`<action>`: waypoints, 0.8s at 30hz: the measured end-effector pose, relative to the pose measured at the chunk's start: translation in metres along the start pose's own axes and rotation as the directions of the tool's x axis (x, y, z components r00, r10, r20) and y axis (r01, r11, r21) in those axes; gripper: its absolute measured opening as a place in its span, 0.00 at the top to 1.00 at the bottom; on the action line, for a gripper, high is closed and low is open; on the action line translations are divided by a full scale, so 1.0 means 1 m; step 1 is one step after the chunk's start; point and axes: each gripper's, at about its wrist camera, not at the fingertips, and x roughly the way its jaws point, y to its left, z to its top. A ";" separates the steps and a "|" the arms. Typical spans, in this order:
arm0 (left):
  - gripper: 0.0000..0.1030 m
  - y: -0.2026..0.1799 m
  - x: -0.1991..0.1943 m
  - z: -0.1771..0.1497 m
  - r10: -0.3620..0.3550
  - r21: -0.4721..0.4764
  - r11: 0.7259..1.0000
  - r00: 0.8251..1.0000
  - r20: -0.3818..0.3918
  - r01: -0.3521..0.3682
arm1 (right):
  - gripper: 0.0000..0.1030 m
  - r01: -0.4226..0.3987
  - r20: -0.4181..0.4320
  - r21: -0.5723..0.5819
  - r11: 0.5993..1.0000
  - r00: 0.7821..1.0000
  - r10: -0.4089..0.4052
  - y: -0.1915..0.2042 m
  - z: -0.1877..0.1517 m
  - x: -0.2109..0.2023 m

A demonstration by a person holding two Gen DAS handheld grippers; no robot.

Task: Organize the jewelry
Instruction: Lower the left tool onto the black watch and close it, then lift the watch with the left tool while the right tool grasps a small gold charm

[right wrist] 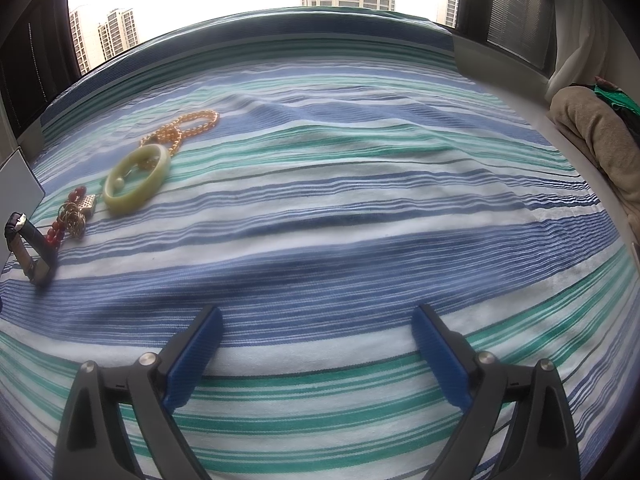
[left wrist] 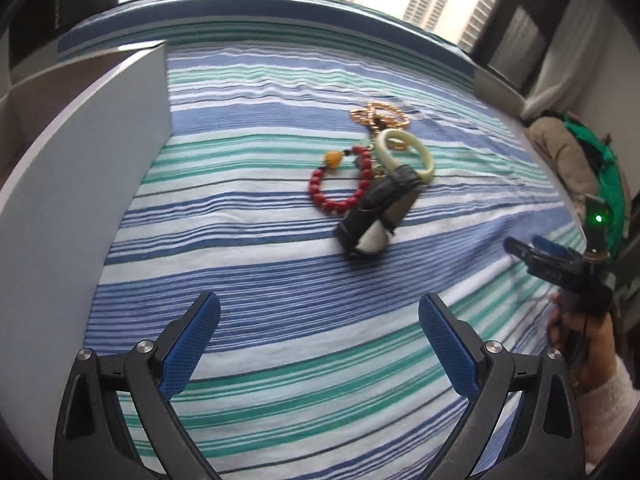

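A small heap of jewelry lies on the striped cloth. A red bead bracelet (left wrist: 340, 188), a pale green jade bangle (left wrist: 404, 154), an amber bead string (left wrist: 380, 116) and a black-strapped watch (left wrist: 376, 216) show in the left wrist view. The bangle (right wrist: 134, 180), amber beads (right wrist: 188, 124), red beads (right wrist: 60, 228), a gold chain tangle (right wrist: 78, 216) and the watch (right wrist: 32, 248) show in the right wrist view. My left gripper (left wrist: 320, 344) is open and empty, short of the heap. My right gripper (right wrist: 316, 356) is open and empty, right of the heap; it also shows in the left wrist view (left wrist: 532, 250).
A grey box with an upright lid (left wrist: 92, 184) stands at the left of the cloth. A folded beige cloth (right wrist: 600, 140) and something green (left wrist: 608, 184) lie at the right edge. A window with tower blocks is behind the table.
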 end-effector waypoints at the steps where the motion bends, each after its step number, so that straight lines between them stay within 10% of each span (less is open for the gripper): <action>1: 0.03 -0.012 -0.002 0.005 0.012 0.060 0.998 1.000 0.016 -0.013 | 0.05 0.000 0.000 -0.001 1.000 1.000 0.000 0.000 0.000 0.000; 12: 0.12 -0.055 0.046 0.042 0.005 0.208 0.978 0.995 0.102 -0.026 | 0.05 0.000 -0.001 -0.001 1.000 1.000 0.000 0.000 -0.001 0.000; 17: 0.60 -0.077 0.052 0.041 0.053 0.325 0.942 0.991 0.120 -0.090 | 0.04 -0.001 -0.001 -0.001 1.000 1.000 0.001 0.000 -0.001 0.000; 20: 0.82 -0.064 0.043 0.043 0.009 0.247 0.968 0.994 0.109 -0.036 | 0.04 -0.001 -0.001 -0.001 1.000 1.000 0.001 0.000 -0.001 0.000; 24: 0.85 -0.040 0.029 0.033 -0.004 0.115 0.993 0.994 0.112 -0.009 | 0.04 -0.001 -0.001 -0.001 1.000 1.000 0.001 0.000 -0.001 0.000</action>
